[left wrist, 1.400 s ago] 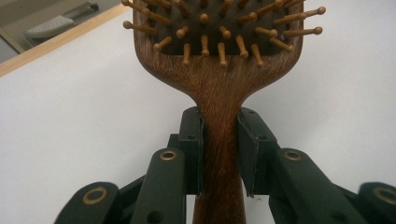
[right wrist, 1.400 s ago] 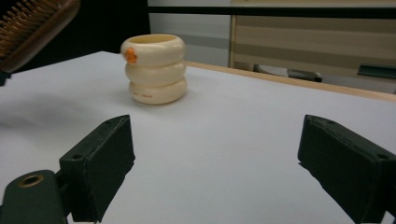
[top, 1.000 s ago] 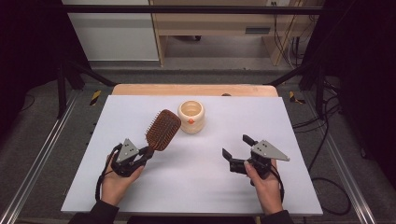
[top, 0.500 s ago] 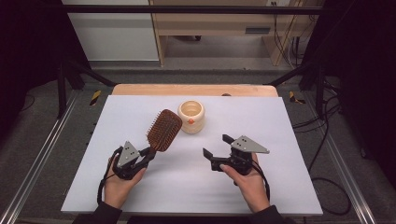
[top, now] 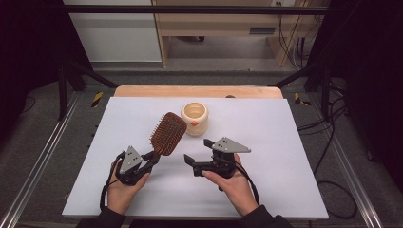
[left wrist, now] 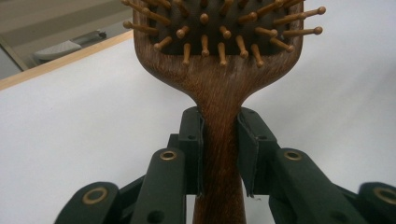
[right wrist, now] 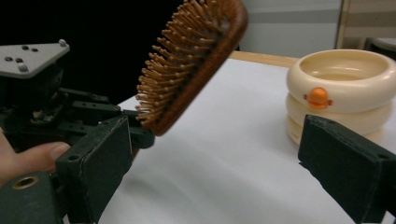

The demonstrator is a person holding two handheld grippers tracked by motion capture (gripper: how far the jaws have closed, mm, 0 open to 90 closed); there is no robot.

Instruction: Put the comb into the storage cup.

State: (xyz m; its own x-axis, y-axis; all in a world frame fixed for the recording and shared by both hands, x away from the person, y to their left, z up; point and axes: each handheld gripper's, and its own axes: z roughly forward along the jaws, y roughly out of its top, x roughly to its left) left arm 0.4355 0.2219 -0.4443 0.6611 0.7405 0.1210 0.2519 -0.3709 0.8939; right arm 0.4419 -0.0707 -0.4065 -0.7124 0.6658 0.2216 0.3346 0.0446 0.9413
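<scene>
A brown wooden paddle hairbrush (top: 168, 134) with wooden bristles is held up off the white tabletop (top: 285, 142), head tilted away and to the right. My left gripper (top: 153, 156) is shut on its handle; in the left gripper view both pads clamp the neck of the brush (left wrist: 219, 88) just below the head. My right gripper (top: 197, 151) stands open a little to the right of the brush, pointing left, nothing between its jaws. In the right gripper view the brush (right wrist: 196, 60) hangs ahead on the left and the cream pot (right wrist: 345, 88) on the right.
A cream ribbed pot (top: 195, 118) with an orange dot stands on the table just behind the brush head. A wooden strip (top: 199, 91) runs along the table's far edge. Metal rails flank both sides, and cables lie on the floor at right.
My right gripper has travelled left across the table, from the right side to close beside the brush. The left gripper and brush have stayed put.
</scene>
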